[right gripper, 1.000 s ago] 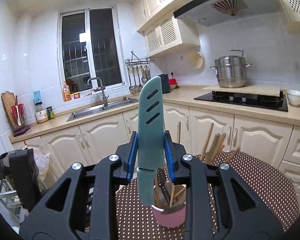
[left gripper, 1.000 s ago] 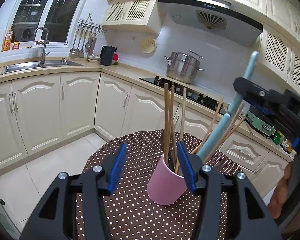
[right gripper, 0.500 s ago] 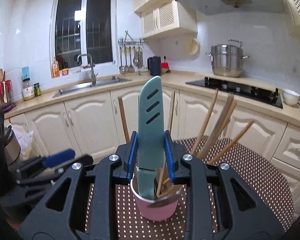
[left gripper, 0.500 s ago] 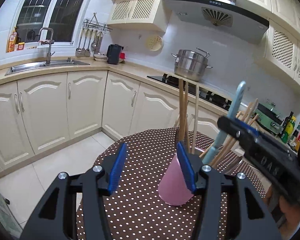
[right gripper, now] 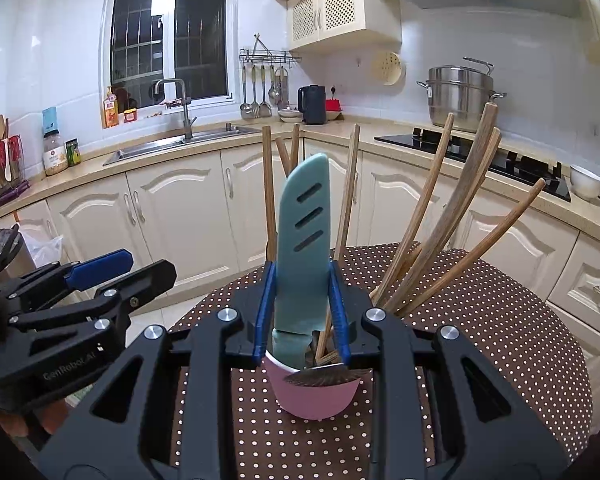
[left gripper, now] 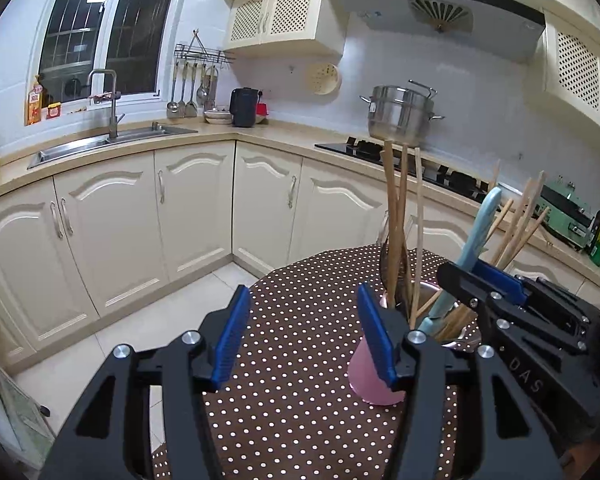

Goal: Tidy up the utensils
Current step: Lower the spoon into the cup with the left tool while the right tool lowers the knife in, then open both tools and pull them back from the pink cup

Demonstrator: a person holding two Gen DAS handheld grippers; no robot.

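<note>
Left gripper [left gripper: 300, 336] hovering beside pink cup [right gripper: 314, 394], fingers opening, nothing between them. Right gripper [right gripper: 300, 312] clenched on teal sheathed knife [right gripper: 302, 236], lower end already inside cup among wooden chopsticks [right gripper: 440, 216]. Step in hand: seating knife; next, probably releasing and lifting straight up. Cup crowded; dotted tabletop [right gripper: 500, 320] open to right, edge near.

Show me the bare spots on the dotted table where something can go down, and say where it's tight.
Free: the dotted table left of the pink cup, ahead of the opening, empty left claw; also the stretch right of the cup, toward the table's far edge. Crowded: the cup's mouth, packed with wooden sticks, where the right claw grips the teal knife.
</note>
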